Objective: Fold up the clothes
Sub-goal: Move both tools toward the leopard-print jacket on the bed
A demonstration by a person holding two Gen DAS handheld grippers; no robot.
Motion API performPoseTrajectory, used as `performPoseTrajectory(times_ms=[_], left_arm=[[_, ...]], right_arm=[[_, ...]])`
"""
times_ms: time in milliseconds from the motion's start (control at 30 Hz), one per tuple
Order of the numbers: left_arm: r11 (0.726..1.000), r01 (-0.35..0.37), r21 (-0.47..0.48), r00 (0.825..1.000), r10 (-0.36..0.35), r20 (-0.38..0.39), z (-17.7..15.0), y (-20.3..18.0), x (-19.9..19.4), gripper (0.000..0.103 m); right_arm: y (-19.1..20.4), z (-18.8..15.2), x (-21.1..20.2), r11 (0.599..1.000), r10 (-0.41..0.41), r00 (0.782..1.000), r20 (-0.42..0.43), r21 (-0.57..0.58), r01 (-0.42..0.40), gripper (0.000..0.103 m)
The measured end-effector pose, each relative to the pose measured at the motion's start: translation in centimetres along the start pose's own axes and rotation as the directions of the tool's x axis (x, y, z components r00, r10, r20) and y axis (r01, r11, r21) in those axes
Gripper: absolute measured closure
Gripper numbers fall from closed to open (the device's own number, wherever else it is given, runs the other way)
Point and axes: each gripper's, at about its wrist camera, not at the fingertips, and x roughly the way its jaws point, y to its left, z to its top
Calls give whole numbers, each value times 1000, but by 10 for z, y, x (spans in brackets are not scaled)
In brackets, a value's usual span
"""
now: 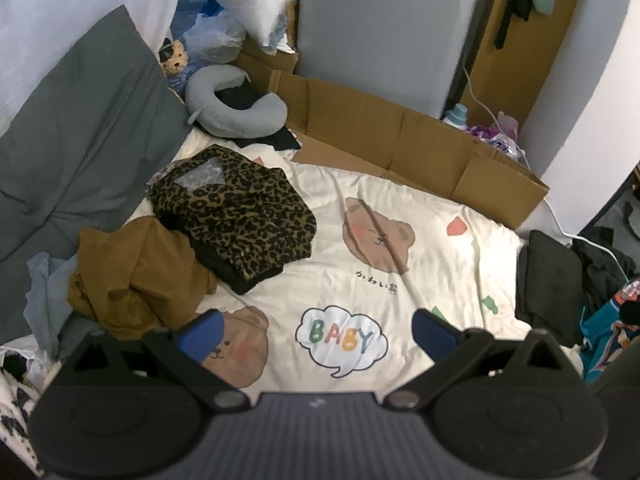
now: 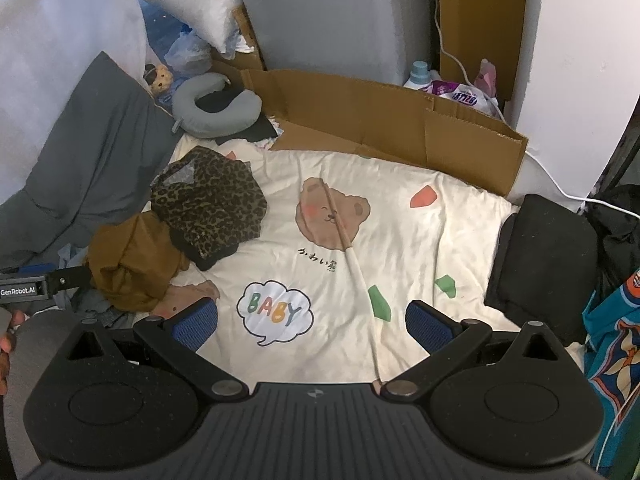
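A leopard-print garment [image 1: 236, 216] [image 2: 212, 204] lies roughly folded at the left of a cream bear-print bedspread [image 1: 400, 304] [image 2: 392, 224]. Against its near-left side sits a crumpled brown garment [image 1: 136, 276] [image 2: 128, 264]. A folded black garment [image 1: 550, 280] [image 2: 540, 256] rests at the bed's right edge. My left gripper [image 1: 318, 334] hovers open over the "BABY" print, holding nothing. My right gripper [image 2: 312, 326] is open too, above the same print, and empty. The left gripper's body [image 2: 36, 284] shows at the left edge of the right wrist view.
A flattened cardboard box [image 1: 400, 140] [image 2: 380, 116] lines the bed's far side. A grey neck pillow [image 1: 236, 104] [image 2: 216, 108] and grey bedding [image 1: 80, 140] [image 2: 92, 160] fill the far left. Teal patterned fabric [image 2: 612, 360] hangs at the right. A thin stick [image 2: 352, 256] lies across the spread.
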Motion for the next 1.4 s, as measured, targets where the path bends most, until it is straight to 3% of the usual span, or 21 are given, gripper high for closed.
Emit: performPoseTrajectory(times_ms=[467,700,1100,1400], left_arm=[[1000,-16,-3,1000,16,-14,3,1,-1,2],[999,22,-48,1000,-23,-16,6,8,2,2],[993,17,-120,999,-11,47,25,40,-21,2],[994,45,-101,995,-35,98,45,58,-27,2]], right_arm=[[-2,2,-2,999,-36,999,7,14,36,1],[1,6,-2,997,-70,998,-6,10,70,1],[5,16,-10,998,-59,997,48,20,58,1],[13,30,-3,1000,-16,998,64,9,16,0]])
